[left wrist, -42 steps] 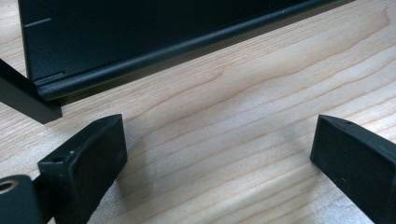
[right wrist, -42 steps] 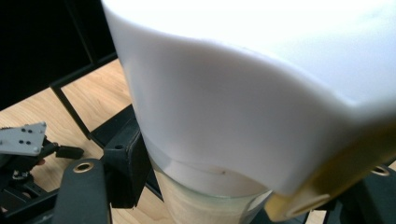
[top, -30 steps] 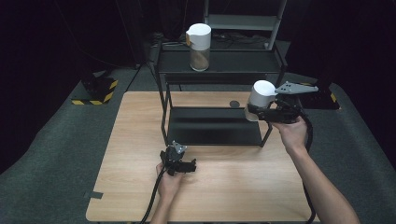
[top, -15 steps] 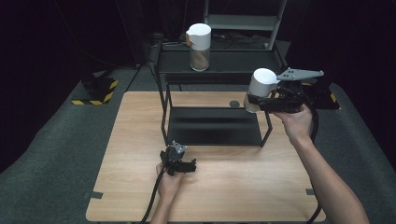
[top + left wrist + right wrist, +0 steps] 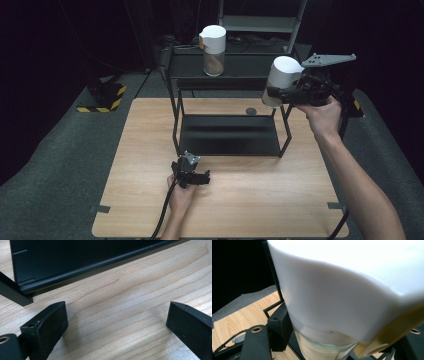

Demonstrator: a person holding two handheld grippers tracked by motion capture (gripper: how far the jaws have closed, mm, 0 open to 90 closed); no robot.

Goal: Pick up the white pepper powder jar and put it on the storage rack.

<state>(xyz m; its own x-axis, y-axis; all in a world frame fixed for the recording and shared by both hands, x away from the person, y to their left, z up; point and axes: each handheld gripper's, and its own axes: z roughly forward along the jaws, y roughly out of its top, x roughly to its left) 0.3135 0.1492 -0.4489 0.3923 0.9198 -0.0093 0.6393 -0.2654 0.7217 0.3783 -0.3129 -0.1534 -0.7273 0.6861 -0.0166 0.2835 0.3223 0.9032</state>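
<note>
Right hand-held gripper [image 5: 276,95] clamped on white-lidded clear jar [image 5: 281,80], upper right of frame, level with black metal shelf [image 5: 240,67] top for placing. Left hand-held gripper [image 5: 205,176] open, idle on desk [image 5: 150,130].

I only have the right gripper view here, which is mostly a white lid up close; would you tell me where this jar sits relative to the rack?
Observer: The right gripper holds the jar in the air beside the right end of the rack's top shelf, not resting on it.
Operator: Thank you. Is anything already on that shelf?
Observer: Yes, a second white-lidded jar stands upright toward its left part.
Operator: And what is my left gripper doing?
Observer: The left gripper lies low on the wooden table in front of the rack's lower shelf, jaws open and nothing between them.
</note>
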